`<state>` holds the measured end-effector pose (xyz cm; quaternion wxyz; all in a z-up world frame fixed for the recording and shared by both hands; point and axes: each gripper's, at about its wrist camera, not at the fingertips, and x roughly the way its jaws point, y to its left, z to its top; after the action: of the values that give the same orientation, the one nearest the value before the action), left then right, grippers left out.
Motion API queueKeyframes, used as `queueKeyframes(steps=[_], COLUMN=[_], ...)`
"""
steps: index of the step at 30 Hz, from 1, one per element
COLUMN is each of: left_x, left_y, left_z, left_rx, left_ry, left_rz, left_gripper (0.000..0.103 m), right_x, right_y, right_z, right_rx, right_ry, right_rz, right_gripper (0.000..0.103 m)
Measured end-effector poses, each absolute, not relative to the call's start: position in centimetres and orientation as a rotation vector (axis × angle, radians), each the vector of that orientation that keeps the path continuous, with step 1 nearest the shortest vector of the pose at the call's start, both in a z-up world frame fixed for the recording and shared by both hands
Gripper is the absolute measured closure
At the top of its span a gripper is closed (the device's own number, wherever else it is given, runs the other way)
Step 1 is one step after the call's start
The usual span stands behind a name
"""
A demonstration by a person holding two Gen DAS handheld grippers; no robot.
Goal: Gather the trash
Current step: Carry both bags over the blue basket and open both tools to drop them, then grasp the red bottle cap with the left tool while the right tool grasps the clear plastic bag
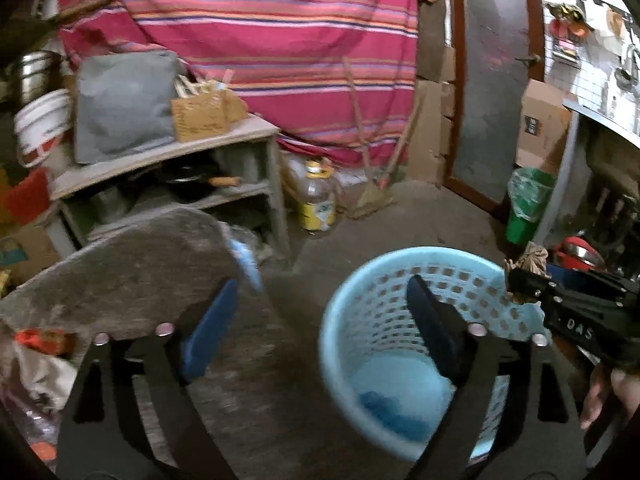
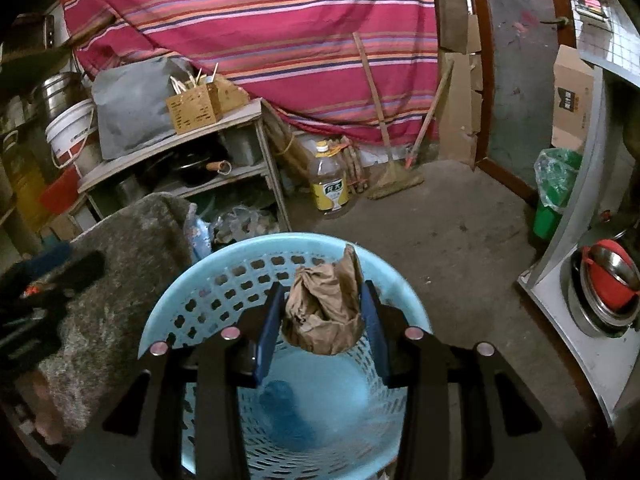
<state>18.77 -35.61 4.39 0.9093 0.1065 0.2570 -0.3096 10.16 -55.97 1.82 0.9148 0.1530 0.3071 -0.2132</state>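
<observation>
A light blue perforated basket (image 1: pixel 332 320) (image 2: pixel 240 248) stands on the concrete floor, and a blue scrap (image 1: pixel 384 412) (image 2: pixel 284 408) lies on its bottom. My right gripper (image 2: pixel 323 290) hangs over the basket's mouth, shut on a crumpled brown paper wad (image 2: pixel 324 308). The left wrist view shows this gripper (image 1: pixel 518 286) at the right, with the paper (image 1: pixel 530 258) sticking up from it. My left gripper (image 1: pixel 320 312) is open wide with nothing between its fingers. Its right finger is over the basket and its left finger is over the grey felt surface (image 1: pixel 120 272).
A red wrapper (image 1: pixel 44 340) and a clear plastic bottle (image 1: pixel 32 420) lie at the felt surface's near left. A shelf of pans (image 1: pixel 200 184) stands behind. An oil bottle (image 1: pixel 318 200), a broom (image 1: pixel 372 196) and a green lined bin (image 1: pixel 528 208) stand farther back on the floor.
</observation>
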Motion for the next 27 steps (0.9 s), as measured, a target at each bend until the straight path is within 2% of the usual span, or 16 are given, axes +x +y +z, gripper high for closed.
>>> queueKeyframes(steps=[3,5,7,8,13,20,27], left_x=[18.6,18.6,18.7,18.6,18.0,18.5,20.0], left_y=[-32.2,-29.5,-27.0,-25.2,-17.2,-6.7,1.7], left_z=[4.9,5.2,5.6,5.8,7.0,6.4,3.3], left_rx=[0.228,0.228,0.224,0.221,0.219,0.179,0.101], left_ry=[0.498,0.492,0.496,0.495,0.463,0.47,0.557], left_rz=[-0.551,-0.502,-0.465,-0.434,-0.319,-0.16,-0.059], left_gripper=[0.007,0.006,0.005,0.005,0.005,0.005,0.005], right_x=[11.1,11.6,12.0,12.1,11.7,12.2,13.7], right_y=[-55.1,-54.5,-54.1,-54.0,-53.0,-47.1,-37.5], right_z=[1.4,1.2,1.1,1.1,2.8,4.7,5.8], right_rx=[0.313,0.313,0.301,0.299,0.34,0.3,0.209], right_ry=[0.653,0.655,0.656,0.653,0.597,0.542,0.515], right_rz=[-0.428,-0.422,-0.445,-0.461,-0.474,-0.436,-0.308], right_gripper=[0.061,0.06,0.041,0.027,0.015,0.011,0.004])
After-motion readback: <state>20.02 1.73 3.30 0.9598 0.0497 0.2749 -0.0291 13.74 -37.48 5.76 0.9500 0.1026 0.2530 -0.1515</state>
